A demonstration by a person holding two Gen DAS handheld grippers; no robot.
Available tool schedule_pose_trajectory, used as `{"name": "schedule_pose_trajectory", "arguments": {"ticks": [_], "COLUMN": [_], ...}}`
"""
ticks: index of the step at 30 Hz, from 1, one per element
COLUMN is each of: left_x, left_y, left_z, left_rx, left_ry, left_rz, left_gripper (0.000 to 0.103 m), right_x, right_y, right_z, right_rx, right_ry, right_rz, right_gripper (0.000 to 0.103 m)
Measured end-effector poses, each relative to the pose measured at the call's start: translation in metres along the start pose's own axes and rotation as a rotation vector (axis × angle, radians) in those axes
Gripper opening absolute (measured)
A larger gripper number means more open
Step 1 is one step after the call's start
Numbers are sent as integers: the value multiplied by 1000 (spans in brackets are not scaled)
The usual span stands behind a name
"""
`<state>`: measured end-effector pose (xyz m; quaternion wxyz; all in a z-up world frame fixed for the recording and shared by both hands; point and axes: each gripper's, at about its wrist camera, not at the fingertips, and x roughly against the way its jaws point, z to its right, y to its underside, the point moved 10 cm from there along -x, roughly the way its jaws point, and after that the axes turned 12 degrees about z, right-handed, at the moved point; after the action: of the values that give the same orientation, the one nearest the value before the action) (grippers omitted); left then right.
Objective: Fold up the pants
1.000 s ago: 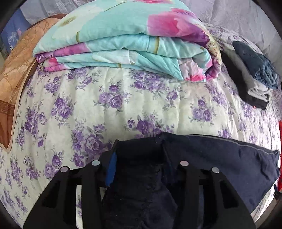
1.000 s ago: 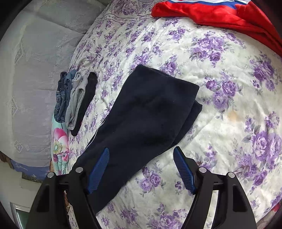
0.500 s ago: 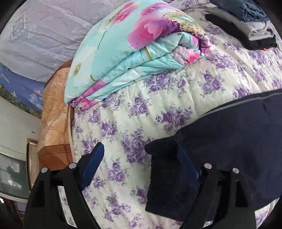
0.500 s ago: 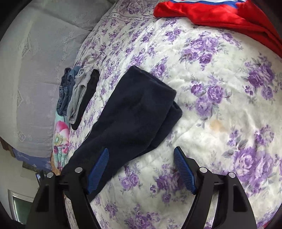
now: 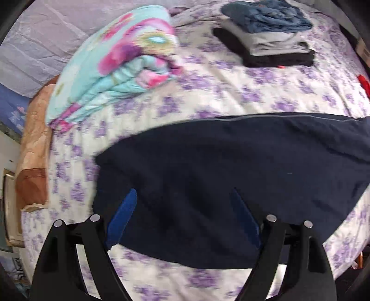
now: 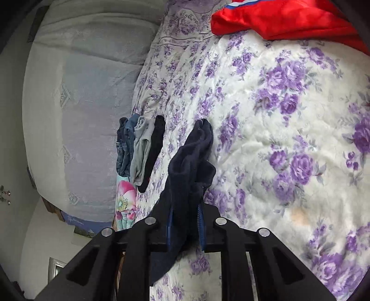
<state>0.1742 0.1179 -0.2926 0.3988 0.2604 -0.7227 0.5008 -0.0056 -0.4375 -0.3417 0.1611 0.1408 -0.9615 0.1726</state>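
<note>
While the right claw grips: right gripper (image 6: 185,228) is clamped on a bunched end of the navy pants (image 6: 193,162); its jaws have just been closing, cloth pinched between the blue pads (image 6: 200,225).
Left claw: left gripper (image 5: 182,215) stands wide apart over the pants (image 5: 231,166), nothing pinched, pads clear of the cloth.
Pants, position: lying across the flowered bedspread (image 6: 289,129), one end lifted and crumpled at the right claw, the rest flat.
Step in hand: likely carrying the gripped end over for the next fold.
Doing it well: catch every layer in the pinch; raise the end just enough to clear, keep the edges lined up; let the left claw pin or grab the matching corner so the cloth doesn't drag.
Beyond: folded clothes stack (image 5: 268,44) well apart; folded quilt (image 5: 115,64); red garment (image 6: 289,18) at the far edge.
</note>
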Motion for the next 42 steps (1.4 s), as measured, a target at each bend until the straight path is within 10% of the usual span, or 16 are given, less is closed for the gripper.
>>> {"name": "schedule_pose_trajectory", "arguments": {"ticks": [6, 11, 16, 19, 23, 30, 38, 42], "left_x": [-17, -10, -34, -38, -43, -16, -23, -24], "left_y": [20, -34, -39, -22, 5, 29, 46, 42], "left_z": [146, 208, 214, 216, 218, 211, 219, 219], "left_rx": [-22, -95, -113, -127, -93, -23, -10, 3], "left_ry": [247, 312, 278, 278, 279, 226, 203, 199], "left_rz": [-30, 66, 2, -15, -49, -30, -68, -69], "left_gripper": [81, 81, 81, 81, 82, 83, 84, 84], "right_x": [-10, -2, 18, 11, -60, -155, -194, -192], "right_y": [8, -3, -21, -32, 6, 93, 110, 111], "right_z": [23, 7, 13, -46, -101, -113, -101, -110], "right_rx": [-62, 24, 329, 578, 947, 1260, 1318, 1346], "right_ry": [37, 27, 273, 165, 84, -1, -13, -47], "right_rz": [2, -20, -84, -112, -376, -782, -955, -988], "right_gripper": [44, 19, 55, 63, 63, 37, 31, 9]}}
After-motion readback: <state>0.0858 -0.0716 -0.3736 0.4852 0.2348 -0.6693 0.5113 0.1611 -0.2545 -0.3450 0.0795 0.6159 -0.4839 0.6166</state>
